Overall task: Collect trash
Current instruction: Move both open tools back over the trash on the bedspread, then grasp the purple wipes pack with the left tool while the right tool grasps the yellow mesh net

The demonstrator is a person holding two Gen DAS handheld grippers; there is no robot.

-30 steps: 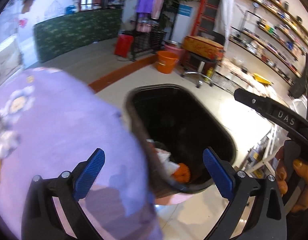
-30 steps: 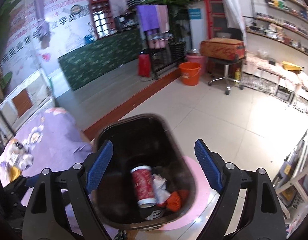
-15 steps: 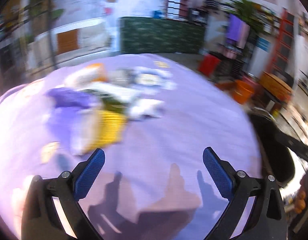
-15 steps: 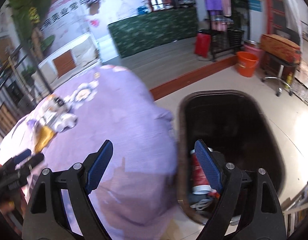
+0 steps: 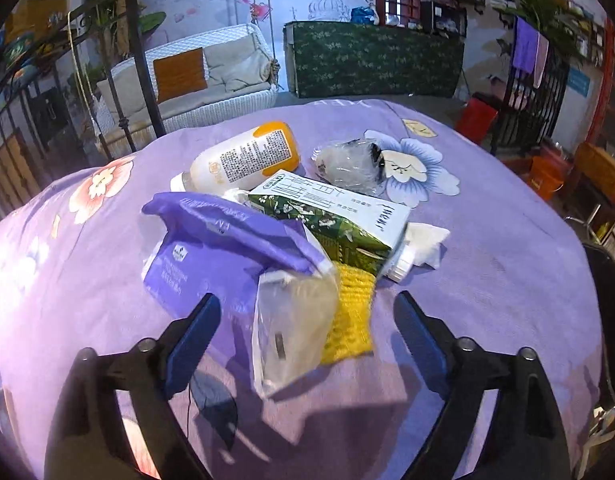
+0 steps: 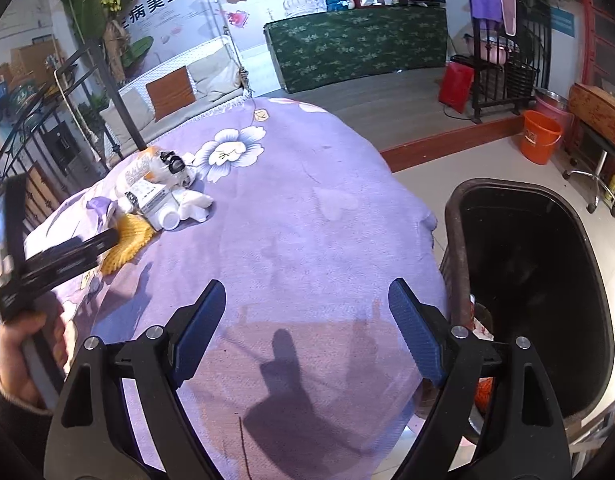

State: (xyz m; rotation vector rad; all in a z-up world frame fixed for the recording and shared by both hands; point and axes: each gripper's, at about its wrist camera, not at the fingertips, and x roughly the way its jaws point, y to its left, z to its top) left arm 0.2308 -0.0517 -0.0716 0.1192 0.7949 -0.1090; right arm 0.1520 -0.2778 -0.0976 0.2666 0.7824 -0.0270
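The trash lies in a loose heap on a purple flowered cloth (image 5: 487, 240) that covers the table; at the front of the heap, in the left wrist view, a clear plastic bag (image 5: 291, 332) rests just ahead of the left gripper (image 5: 307, 324), whose blue-padded jaws stand wide apart with nothing between them but the near end of that bag, which they do not touch; beside the bag and partly under it sits a yellow knitted piece (image 5: 351, 316); behind it a purple pouch (image 5: 219, 240) lies crumpled, touching a green-and-white carton (image 5: 335, 216) that lies on its side with its white cap toward the camera; a crumpled white tissue (image 5: 425, 242) sits against the carton's cap end; farther back an orange-and-white bottle (image 5: 247, 158) lies on its side, and next to it a crumpled clear wrapper (image 5: 349, 164) rests on a printed flower; in the right wrist view the same heap sits well off to the left, while the right gripper (image 6: 307, 328) hangs over bare cloth with its jaws spread and empty; the black trash bin (image 6: 547, 280) stands on the floor just past the table's right edge, with some scraps visible low inside it; farther off stand an orange bucket (image 6: 541, 140) and a white wicker swing seat (image 6: 175, 88).
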